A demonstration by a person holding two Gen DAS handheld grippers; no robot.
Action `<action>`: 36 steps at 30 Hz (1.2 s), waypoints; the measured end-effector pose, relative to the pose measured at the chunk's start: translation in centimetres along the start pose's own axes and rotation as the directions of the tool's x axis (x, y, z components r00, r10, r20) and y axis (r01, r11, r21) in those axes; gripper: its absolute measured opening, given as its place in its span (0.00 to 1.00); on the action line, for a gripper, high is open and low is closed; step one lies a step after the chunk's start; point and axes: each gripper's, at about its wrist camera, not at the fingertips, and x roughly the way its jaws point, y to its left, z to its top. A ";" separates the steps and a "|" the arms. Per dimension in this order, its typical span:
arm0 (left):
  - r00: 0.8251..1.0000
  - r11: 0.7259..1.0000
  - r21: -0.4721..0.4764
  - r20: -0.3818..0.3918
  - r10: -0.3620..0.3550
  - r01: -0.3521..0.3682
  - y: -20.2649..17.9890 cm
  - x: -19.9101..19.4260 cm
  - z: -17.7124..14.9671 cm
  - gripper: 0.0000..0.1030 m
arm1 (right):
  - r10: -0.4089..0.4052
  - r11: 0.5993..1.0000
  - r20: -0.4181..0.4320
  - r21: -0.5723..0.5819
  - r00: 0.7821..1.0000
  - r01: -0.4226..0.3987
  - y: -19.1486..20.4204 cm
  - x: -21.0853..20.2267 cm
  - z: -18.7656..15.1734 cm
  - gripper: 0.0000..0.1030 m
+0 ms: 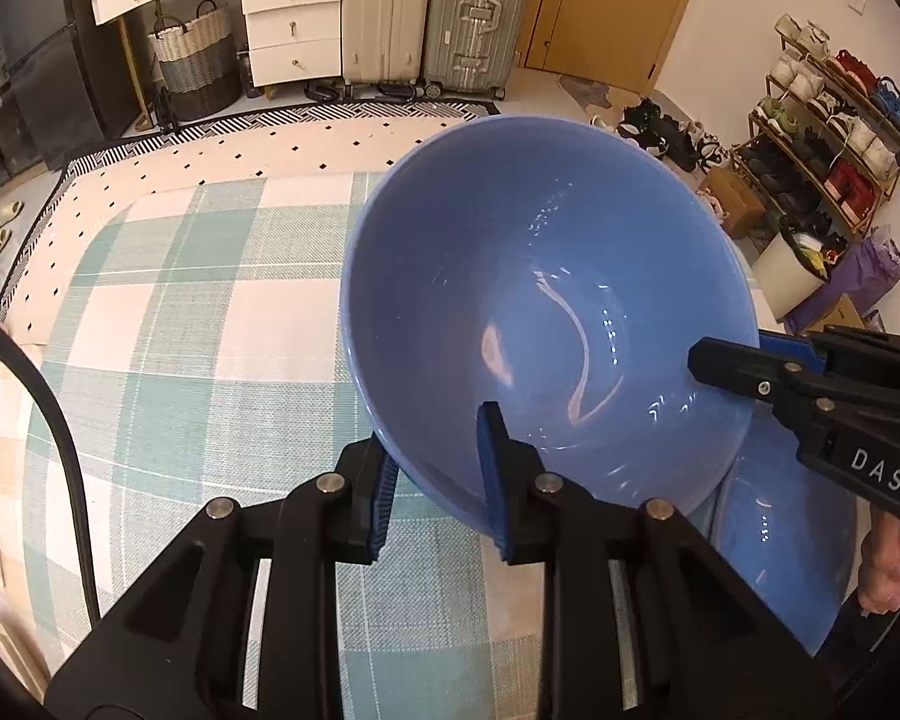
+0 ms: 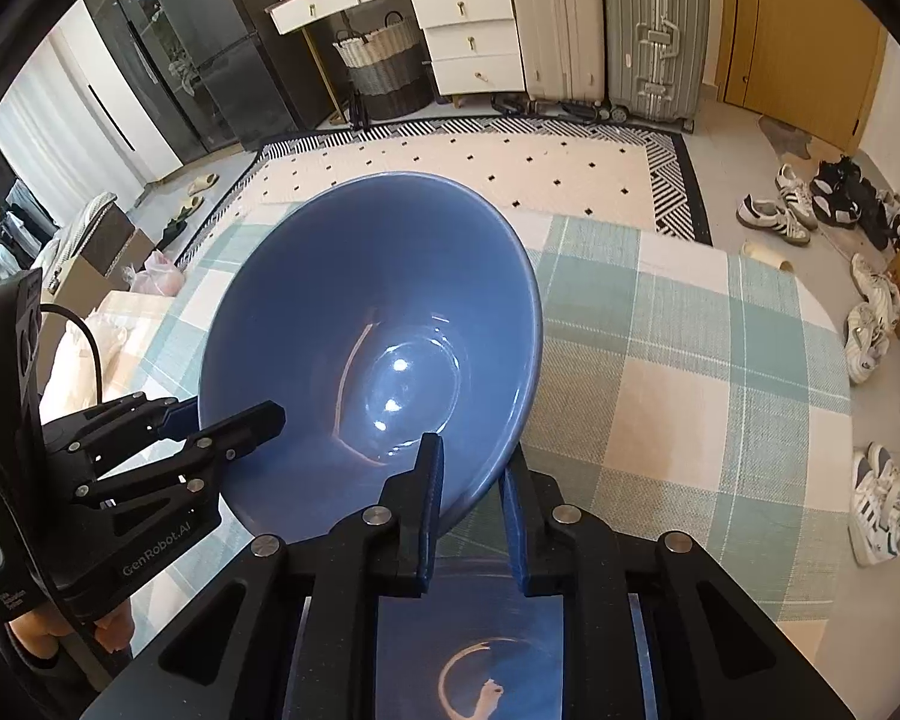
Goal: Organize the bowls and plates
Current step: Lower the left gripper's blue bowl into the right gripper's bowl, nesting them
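A glossy blue ceramic bowl (image 1: 546, 312) is held tilted in the air above a table covered in a green-and-white checked cloth (image 1: 198, 300), gripped from two sides at once. The left gripper (image 1: 438, 480) pinches the bowl's near rim, one blue-padded finger inside the wall and one outside. The right gripper (image 2: 471, 501) clamps the rim in the same way on the opposite side.

Only the left wrist view shows a second blue bowl (image 1: 780, 546) lying low beneath the raised one, partly covered by it and by the right gripper; whether the two bowls touch cannot be told. That view also takes in a wooden shoe rack (image 1: 822, 138) and part of the person's hand on the right gripper's handle.

Only the right wrist view shows a dark refrigerator (image 2: 210, 42) and loose white sneakers (image 2: 774, 213) on the floor. Directly below its fingers sits a blue glossy surface with a curved reflection, cut off by the gripper body, so its shape is hard to make out. Both views include a woven laundry basket (image 2: 384, 66).
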 end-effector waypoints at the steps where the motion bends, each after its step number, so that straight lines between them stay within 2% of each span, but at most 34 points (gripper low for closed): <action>1: 1.000 1.000 -0.001 0.006 0.001 -0.001 0.1 -0.4 -0.1 0.21 | 0.002 1.000 0.007 0.001 1.000 -0.002 0.2 -0.3 0.0 0.18; 21: 0.990 0.997 0.058 0.135 0.049 -0.057 -1.9 -10.2 -2.6 0.21 | 0.019 1.000 0.126 -0.018 0.992 -0.017 3.7 -7.9 -2.9 0.18; 36: 0.983 0.993 0.109 0.181 0.013 -0.033 -6.2 -16.2 -4.7 0.21 | -0.005 1.000 0.207 0.011 0.978 0.003 4.2 -13.4 -6.4 0.18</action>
